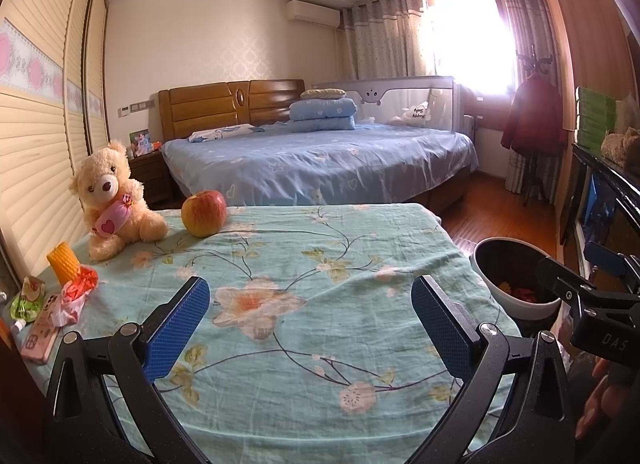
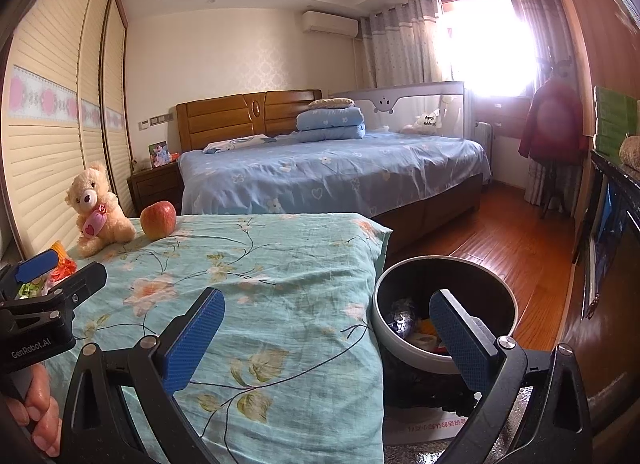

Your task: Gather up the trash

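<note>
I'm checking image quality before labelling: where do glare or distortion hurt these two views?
Left wrist view: the window is blown out white, with haze over the curtains; fisheye bends the wardrobe doors. Right wrist view: the same window flares harder, softening the red coat; the bin interior is dark.

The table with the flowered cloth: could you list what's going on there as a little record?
surface: table under a teal flowered cloth
left claw: open, empty
right claw: open, empty
bin: off the table's right edge, wrappers inside
trash left: red wrapper, green pouch
not trash: teddy bear, apple, pink phone
</note>
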Action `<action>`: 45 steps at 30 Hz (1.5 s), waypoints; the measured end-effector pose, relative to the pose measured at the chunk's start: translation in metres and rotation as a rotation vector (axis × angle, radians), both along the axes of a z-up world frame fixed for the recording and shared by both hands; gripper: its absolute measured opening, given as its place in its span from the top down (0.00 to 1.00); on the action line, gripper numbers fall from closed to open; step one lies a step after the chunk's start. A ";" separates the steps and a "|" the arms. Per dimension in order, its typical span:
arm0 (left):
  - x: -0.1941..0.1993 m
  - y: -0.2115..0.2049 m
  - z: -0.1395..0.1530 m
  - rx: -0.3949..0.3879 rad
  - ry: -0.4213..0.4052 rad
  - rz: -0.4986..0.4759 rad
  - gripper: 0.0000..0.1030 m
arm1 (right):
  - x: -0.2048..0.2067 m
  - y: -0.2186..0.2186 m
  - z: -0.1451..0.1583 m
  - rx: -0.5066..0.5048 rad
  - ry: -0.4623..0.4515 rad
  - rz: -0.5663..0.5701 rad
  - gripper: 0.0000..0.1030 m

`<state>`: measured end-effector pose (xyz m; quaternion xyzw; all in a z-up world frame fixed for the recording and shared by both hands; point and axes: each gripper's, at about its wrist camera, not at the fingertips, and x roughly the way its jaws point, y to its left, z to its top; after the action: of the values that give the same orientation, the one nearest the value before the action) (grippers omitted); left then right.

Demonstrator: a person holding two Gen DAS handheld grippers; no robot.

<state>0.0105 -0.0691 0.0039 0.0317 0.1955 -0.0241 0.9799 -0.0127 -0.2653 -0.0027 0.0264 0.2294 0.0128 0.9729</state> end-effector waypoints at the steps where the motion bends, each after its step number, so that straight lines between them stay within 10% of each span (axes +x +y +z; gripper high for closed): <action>1: 0.000 0.000 0.000 0.001 0.000 0.001 0.00 | 0.000 0.000 0.000 0.001 0.000 0.001 0.00; 45: -0.004 -0.001 0.003 -0.005 -0.001 -0.001 0.00 | -0.004 0.007 0.007 -0.002 -0.010 0.022 0.00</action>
<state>0.0067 -0.0701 0.0071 0.0294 0.1950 -0.0253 0.9800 -0.0167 -0.2586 0.0038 0.0229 0.2250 0.0235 0.9738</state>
